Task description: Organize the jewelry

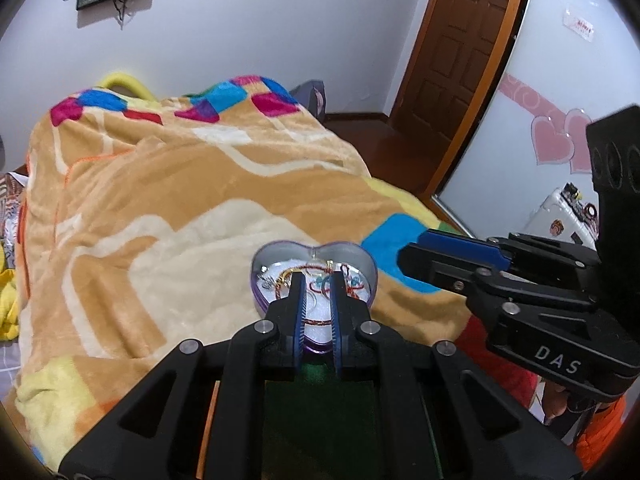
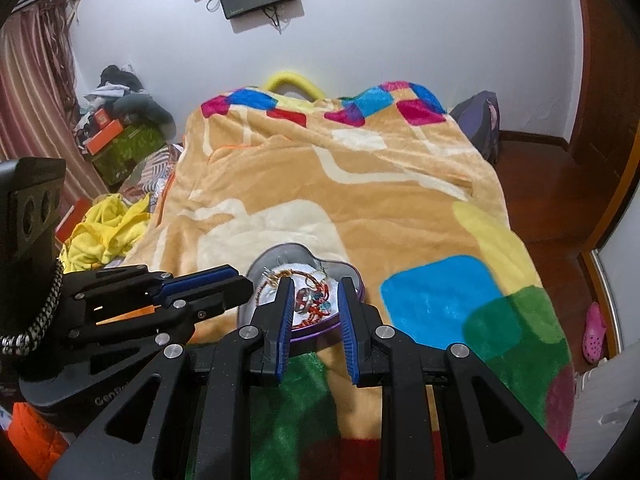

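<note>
1. Heart-shaped tin (image 1: 280, 250), open, sits on the blanket (image 1: 160, 200) covering the bed; tangled jewelry (image 2: 312, 300) inside.
2. Left tongs (image 1: 318, 280) over the tin, narrowly parted, pinching nothing.
3. Right tongs (image 2: 316, 284) spread wider at the tin's near rim, holding nothing.

Both close views are aimed down the bed; the purple heart-shaped tin (image 1: 314, 280) (image 2: 304, 296) and patterned fleece blanket (image 1: 160, 200) (image 2: 360, 200) are shared, seen from opposite sides.

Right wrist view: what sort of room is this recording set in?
Most likely a bedroom: a bed under a plush patterned blanket, a curtain beside piled clothes, and a wooden door.
</note>
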Available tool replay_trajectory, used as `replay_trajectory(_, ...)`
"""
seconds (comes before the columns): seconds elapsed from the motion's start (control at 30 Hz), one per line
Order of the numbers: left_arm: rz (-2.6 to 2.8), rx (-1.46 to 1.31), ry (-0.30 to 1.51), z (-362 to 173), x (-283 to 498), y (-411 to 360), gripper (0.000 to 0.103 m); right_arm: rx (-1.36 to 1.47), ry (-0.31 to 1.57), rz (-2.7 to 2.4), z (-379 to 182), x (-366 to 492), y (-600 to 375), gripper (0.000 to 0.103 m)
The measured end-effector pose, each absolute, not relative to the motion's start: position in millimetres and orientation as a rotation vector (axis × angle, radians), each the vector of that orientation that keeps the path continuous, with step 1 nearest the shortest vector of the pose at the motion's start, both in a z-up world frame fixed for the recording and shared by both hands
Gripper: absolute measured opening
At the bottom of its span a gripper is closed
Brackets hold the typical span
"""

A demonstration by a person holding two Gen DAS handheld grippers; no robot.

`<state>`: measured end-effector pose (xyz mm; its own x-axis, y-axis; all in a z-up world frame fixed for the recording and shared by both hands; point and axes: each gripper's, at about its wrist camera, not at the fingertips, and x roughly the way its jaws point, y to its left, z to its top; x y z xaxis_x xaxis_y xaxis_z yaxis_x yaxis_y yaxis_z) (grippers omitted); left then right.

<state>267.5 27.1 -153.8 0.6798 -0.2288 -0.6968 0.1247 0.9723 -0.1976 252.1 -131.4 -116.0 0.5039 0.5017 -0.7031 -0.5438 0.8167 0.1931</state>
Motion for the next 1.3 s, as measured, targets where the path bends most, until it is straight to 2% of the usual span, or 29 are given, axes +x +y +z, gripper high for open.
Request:
replay_trajectory(0.1,-0.171,-0.128,0.752,-133,254,30,0.009,-0.055,0.788,0.629,-100,242,-134,0.02)
replay_trajectory(0.27,-0.131,-0.124,0.63,-84,220,34,0.023,-0.037,0.698,0.628,-69,221,-142,0.02)
replay_trajectory(0.4,-0.106,-0.111,0.508,-40,184,31,0.025,-0.008,0.587,0.627,-33,194,-152,0.02)
replay_trajectory(0.6,-0.042,-0.065,0.305,14,120,21,0.046,0.027,0.369,0.62,24,138,-170,0.021)
replay_trajectory(0.73,-0.005,-0.034,0.195,37,80,15,0.059,0.049,0.237,0.596,49,101,-180,0.042)
replay_trajectory(0.8,0.01,-0.023,0.157,43,63,12,0.068,0.058,0.169,0.575,59,80,-184,0.046)
replay_trajectory(0.87,0.017,-0.024,0.136,46,53,11,0.084,0.055,0.14,0.562,63,73,-183,0.052)
replay_trajectory(0.93,0.026,-0.033,0.122,47,45,11,0.091,0.055,0.121,0.533,64,63,-183,0.064)
replay_trajectory(1.03,0.036,-0.049,0.125,43,37,12,0.094,0.063,0.114,0.495,61,56,-181,0.081)
replay_trajectory(1.1,0.045,-0.057,0.131,40,34,13,0.095,0.07,0.115,0.474,59,55,-180,0.086)
replay_trajectory(1.3,0.058,-0.07,0.145,37,25,12,0.096,0.065,0.133,0.468,58,52,-181,0.088)
